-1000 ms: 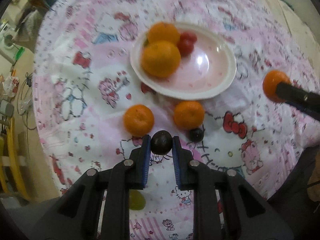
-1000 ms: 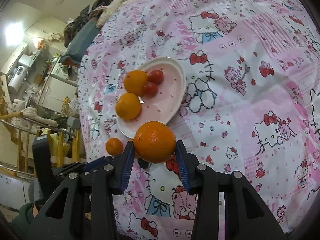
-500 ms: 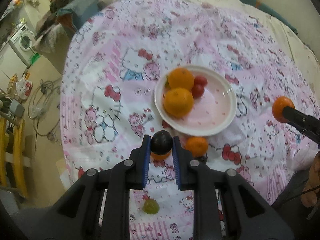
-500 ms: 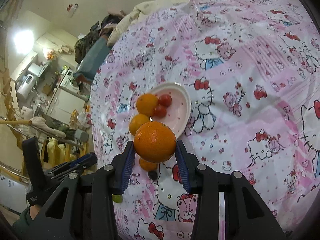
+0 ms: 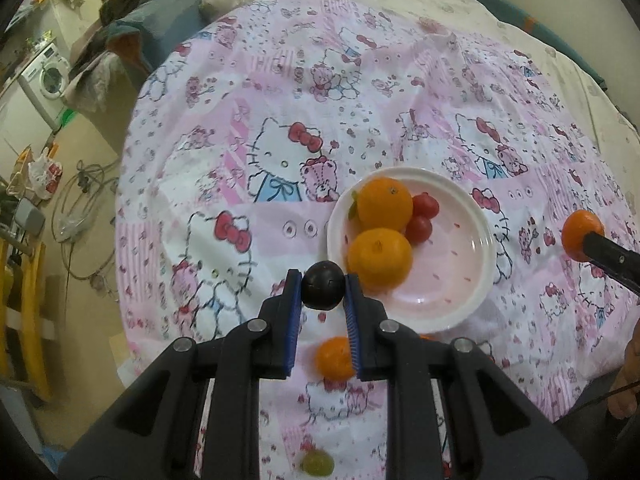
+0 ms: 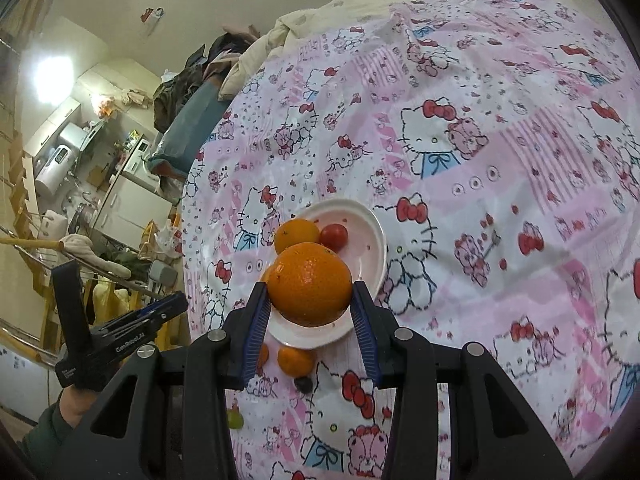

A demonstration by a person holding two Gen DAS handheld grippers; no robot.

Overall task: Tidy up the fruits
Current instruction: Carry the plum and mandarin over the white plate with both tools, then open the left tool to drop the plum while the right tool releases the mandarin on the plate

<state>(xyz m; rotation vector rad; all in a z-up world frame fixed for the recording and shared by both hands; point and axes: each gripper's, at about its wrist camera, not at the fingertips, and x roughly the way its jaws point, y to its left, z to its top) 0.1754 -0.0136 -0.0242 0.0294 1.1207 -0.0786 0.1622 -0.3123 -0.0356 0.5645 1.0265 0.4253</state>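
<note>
My left gripper (image 5: pixel 322 292) is shut on a dark purple grape (image 5: pixel 323 285), held high above the table beside the white plate (image 5: pixel 478 268). The plate holds two oranges (image 5: pixel 385 209) and two cherry tomatoes (image 5: pixel 425 205). My right gripper (image 6: pixel 309 301) is shut on a large orange (image 6: pixel 310 284), held above the plate (image 6: pixel 374 240). It also shows at the right edge of the left wrist view (image 5: pixel 581 234). Loose mandarins (image 5: pixel 335 358) (image 6: pixel 295 359), a dark grape (image 6: pixel 303 384) and a green grape (image 5: pixel 317 463) lie on the cloth.
A pink Hello Kitty tablecloth (image 5: pixel 280 128) covers the round table. Clothes and bedding (image 5: pixel 160 12) are piled beyond its far edge. A washing machine (image 5: pixel 46 78) and floor clutter stand at the left. The left gripper body (image 6: pixel 116 340) shows in the right wrist view.
Both grippers have risen with their fruit, so the table and plate look smaller and farther. The loose mandarins now lie beneath my left fingers.
</note>
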